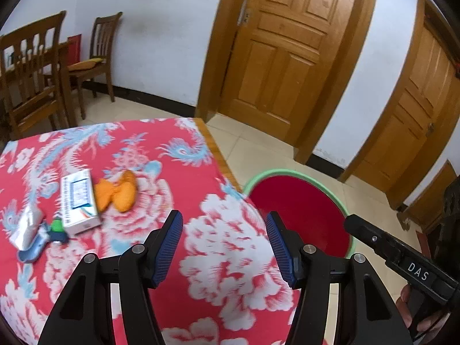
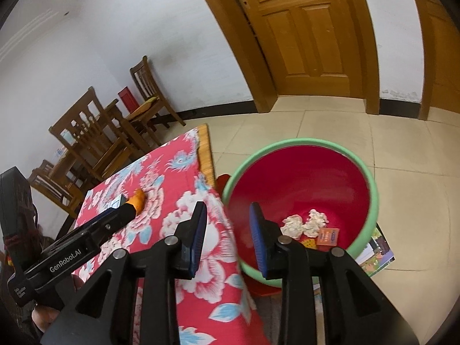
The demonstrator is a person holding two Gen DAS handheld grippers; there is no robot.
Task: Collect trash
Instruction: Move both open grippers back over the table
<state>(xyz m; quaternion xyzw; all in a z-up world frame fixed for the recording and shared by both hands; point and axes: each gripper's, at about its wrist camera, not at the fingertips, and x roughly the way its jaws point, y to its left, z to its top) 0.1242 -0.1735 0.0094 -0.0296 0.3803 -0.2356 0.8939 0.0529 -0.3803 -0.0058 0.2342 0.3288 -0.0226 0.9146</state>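
A red bin with a green rim [image 2: 373,192] stands on the floor beside the table; it also shows in the left wrist view [image 1: 302,210]. Inside it lie two crumpled paper balls [image 2: 304,222] and small orange packets [image 2: 327,237]. On the red flowered tablecloth [image 1: 178,178] lie a white box [image 1: 79,201], an orange wrapper [image 1: 118,191], a silver wrapper [image 1: 27,227] and a blue-green item [image 1: 53,231]. My left gripper [image 1: 224,222] is open and empty above the table. My right gripper [image 2: 228,211] is open and empty over the table edge by the bin.
Wooden chairs [image 1: 28,69] and a dining table stand at the back left. Wooden doors [image 1: 287,49] line the far wall. A printed sheet [image 2: 376,256] lies on the tiled floor by the bin. The right gripper's body [image 1: 402,261] shows at the lower right.
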